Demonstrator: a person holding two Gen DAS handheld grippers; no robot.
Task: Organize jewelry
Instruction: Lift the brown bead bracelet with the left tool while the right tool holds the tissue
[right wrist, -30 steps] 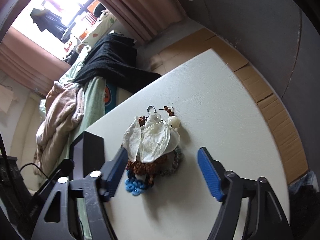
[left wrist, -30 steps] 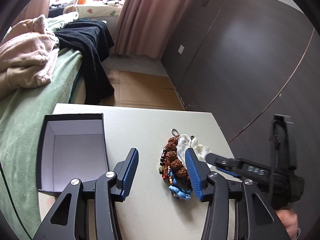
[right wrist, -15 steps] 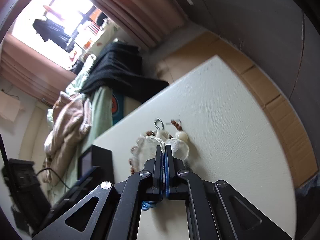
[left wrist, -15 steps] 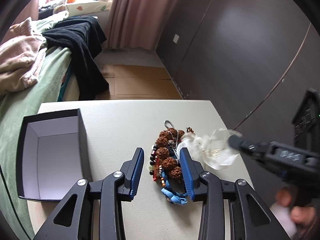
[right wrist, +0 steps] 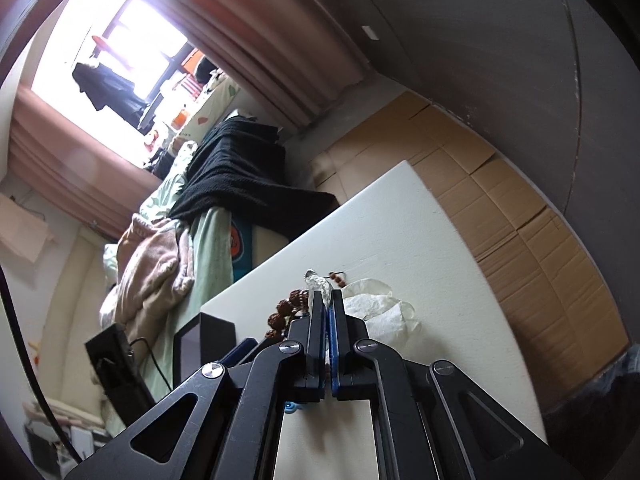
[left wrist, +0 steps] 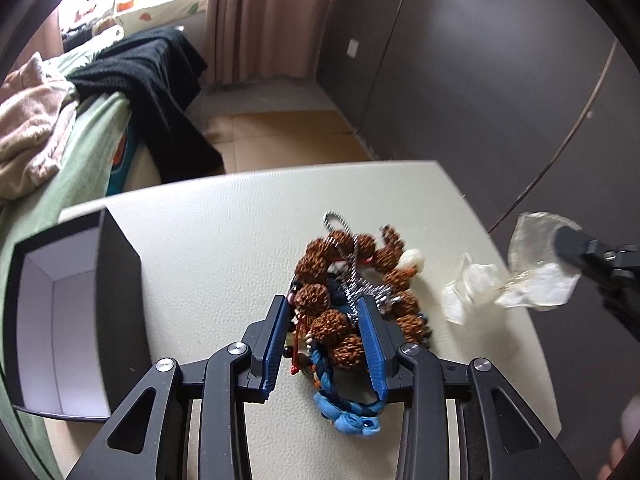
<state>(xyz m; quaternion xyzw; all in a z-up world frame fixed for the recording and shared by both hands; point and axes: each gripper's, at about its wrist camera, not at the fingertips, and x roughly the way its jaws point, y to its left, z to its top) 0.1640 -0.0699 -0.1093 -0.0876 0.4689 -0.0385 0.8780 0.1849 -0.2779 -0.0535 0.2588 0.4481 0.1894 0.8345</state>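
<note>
On the cream, leather-textured tabletop lies a tangled heap of jewelry: rough brown seed beads, a silver ball chain with a loop, a braided blue cord and small dark beads. The left gripper stands over the near half of the heap with its blue-padded jaws part-way closed on either side of the seed beads; whether the pads actually bear on the beads cannot be told, so the grip is not confirmed. The right gripper is clenched on a clear crinkled plastic pouch, which hangs clear of the table to the right of the heap; a second crumpled clear pouch lies on the table just beside the heap. An open black cardboard box with a white lining stands at the left of the table, well apart from the heap, and is the probable destination. The step in hand appears to be separating the pouch from the tangle while the left gripper steadies the beads. To do it well, the left jaws should close firmly on the large beads, not on the thin chain, and press lightly downward; the right gripper should draw the pouch away slowly and level, watching for any strand that rises with it. A sharp pull risks dragging the heap toward the table edge.
</note>
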